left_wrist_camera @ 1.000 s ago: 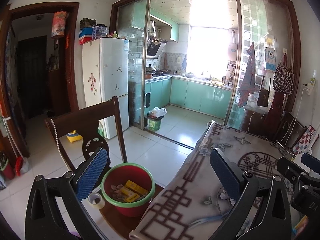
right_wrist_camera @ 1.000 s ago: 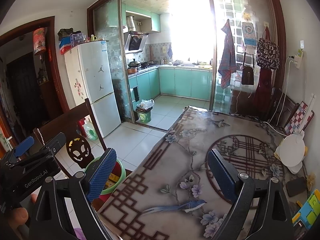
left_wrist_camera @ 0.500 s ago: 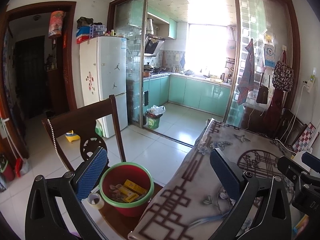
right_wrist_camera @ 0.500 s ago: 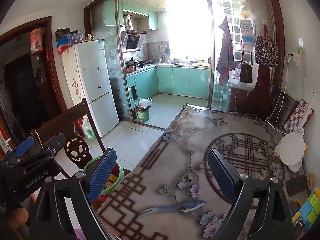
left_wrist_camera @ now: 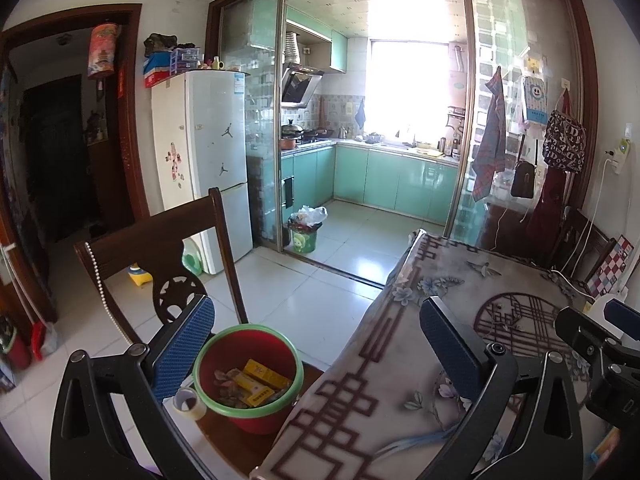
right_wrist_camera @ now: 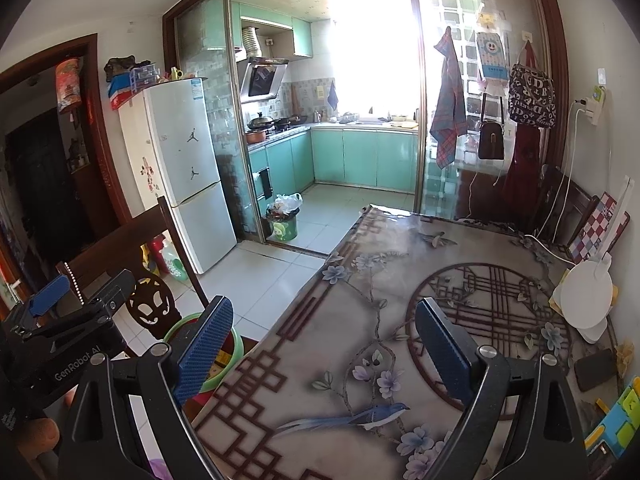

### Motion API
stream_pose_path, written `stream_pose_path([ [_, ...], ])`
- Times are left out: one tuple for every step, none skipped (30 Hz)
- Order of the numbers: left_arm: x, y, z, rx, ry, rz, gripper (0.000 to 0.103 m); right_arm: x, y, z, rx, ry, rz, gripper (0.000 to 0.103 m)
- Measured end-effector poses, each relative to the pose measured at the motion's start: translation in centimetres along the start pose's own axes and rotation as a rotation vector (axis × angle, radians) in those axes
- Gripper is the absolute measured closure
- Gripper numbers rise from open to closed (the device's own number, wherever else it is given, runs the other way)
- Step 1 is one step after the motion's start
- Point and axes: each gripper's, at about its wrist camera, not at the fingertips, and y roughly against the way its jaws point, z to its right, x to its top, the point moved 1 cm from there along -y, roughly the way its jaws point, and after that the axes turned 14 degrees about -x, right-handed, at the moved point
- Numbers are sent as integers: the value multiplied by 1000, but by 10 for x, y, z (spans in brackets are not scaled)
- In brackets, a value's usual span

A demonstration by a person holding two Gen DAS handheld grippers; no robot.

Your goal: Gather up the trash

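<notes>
1. Your left tool is spread wide and holds nothing; it hangs at lower centre of the left view, between the bin and the table edge.
2. Your right tool is likewise spread and empty, over the patterned, glossy-covered table at lower centre of the right view.
3. The red plastic bucket with a green rim sits at lower left of the left view, on a dark wooden chair just beside the table. It already holds yellow flat cartons and crumpled scraps.
4. A small roll of clear tape lies touching the bucket's left side; whether it counts as trash I cannot tell.
5. No loose trash is plain on the table centre. Clutter lies at the right edge: a white round object and a dark flat item.
6. Handling judgement: cartons and scraps look light and crushable; pinch across a flat face, gently. The bucket appears stiff; take it by the rim.
</notes>
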Motion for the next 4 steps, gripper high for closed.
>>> stream_pose_path([
  [0,-4,2,0,-3,-11,0,0,-3,2,-3,-4,-5,10],
  [-1,-8,5,-2,-5,-27,0,0,-7,4,-6,-7,-10,10],
  [-2,-14,9,-14,-9,-41,0,-1,-12,8,-12,-10,-18,10],
  [-4,-19,12,-22,-13,-50,0,-4,-16,12,-19,-12,-27,10],
])
